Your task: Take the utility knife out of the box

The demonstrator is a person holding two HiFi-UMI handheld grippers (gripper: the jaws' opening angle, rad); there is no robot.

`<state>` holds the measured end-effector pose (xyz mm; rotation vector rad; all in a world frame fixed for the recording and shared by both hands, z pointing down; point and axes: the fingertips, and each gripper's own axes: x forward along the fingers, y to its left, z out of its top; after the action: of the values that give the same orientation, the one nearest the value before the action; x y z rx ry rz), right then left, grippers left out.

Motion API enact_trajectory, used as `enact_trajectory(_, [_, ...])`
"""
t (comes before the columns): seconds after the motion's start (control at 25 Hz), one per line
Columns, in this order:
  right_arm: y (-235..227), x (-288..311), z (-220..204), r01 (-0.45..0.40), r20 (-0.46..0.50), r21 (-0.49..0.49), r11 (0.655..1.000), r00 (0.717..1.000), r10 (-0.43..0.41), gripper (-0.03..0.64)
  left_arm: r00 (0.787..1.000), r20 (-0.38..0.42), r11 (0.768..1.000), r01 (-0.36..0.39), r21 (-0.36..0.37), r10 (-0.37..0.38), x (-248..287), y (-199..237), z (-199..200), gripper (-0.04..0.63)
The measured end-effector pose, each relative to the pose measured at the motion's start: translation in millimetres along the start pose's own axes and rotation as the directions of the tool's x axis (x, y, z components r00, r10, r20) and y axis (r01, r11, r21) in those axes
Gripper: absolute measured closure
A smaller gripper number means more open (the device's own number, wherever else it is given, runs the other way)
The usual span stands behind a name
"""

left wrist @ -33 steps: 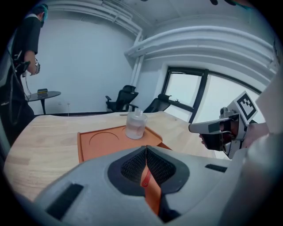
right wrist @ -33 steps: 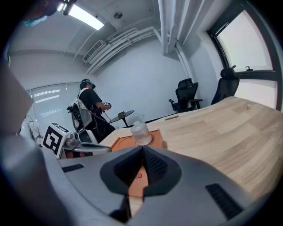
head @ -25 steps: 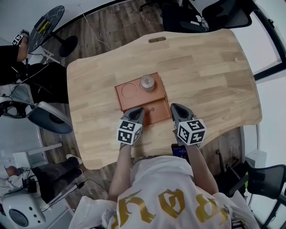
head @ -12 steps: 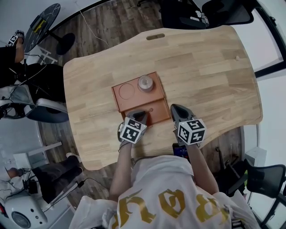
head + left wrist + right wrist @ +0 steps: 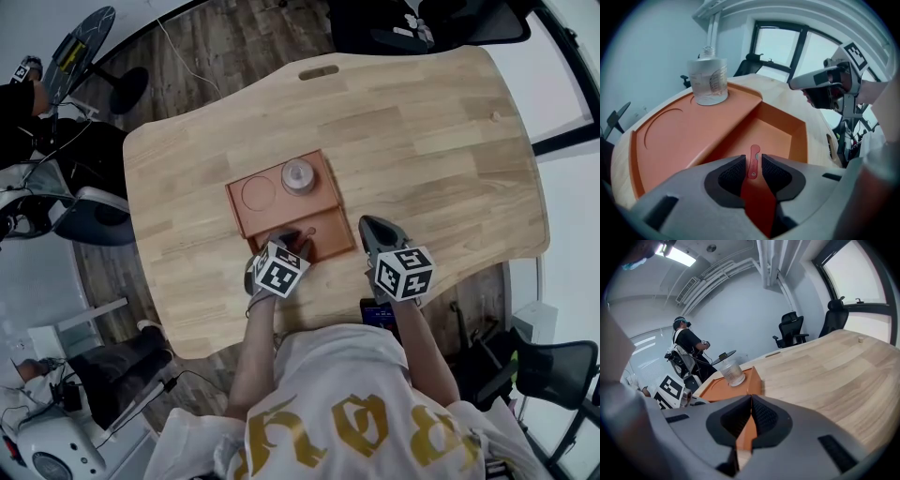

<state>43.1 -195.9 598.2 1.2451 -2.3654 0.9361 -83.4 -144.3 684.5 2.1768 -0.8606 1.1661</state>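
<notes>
An orange box (image 5: 281,204) lies on the wooden table (image 5: 431,169), with a deeper compartment (image 5: 773,133) at its near end. A slim red utility knife (image 5: 753,161) stands between the pads of my left gripper (image 5: 753,165), which is shut on it just over that compartment. From the head view the knife (image 5: 300,233) pokes out past the left gripper (image 5: 287,240). My right gripper (image 5: 371,227) is shut on nothing, just off the box's right near corner; in the right gripper view its jaws (image 5: 751,401) meet in front of the box (image 5: 719,390).
A clear glass jar (image 5: 298,175) stands on the box's far right corner, beside a round recess (image 5: 259,192). The table's near edge runs just behind both grippers. A dark phone (image 5: 377,315) shows at that edge. Office chairs and a person (image 5: 686,345) stand beyond the table.
My left gripper has tipped down into the box's near compartment and closed on the red knife. The right gripper has stayed where it was.
</notes>
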Motion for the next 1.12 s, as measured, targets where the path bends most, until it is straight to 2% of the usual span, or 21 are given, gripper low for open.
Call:
enact_trajectory(0.2, [-5, 2, -5, 0.006, -0.014, 0.01, 1.0, 1.0, -0.006, 0.604, 0.998, -0.06, 0.997, -0.006, 0.076, 0.011, 10, -1, -6, 0.506])
enact_trajectory(0.44, [-7, 4, -3, 0.001, -0.011, 0.027, 1.0, 1.0, -0.001, 0.604, 0.997, -0.064, 0.993, -0.032, 0.117, 0.04, 14, 0, -6, 0.507])
enact_trajectory(1.12, [1, -2, 0, 0.0, 0.001, 0.015, 1.0, 1.0, 0.0, 0.604, 0.996, -0.071, 0.995, -0.043, 0.094, 0.05, 11, 3, -5, 0.535])
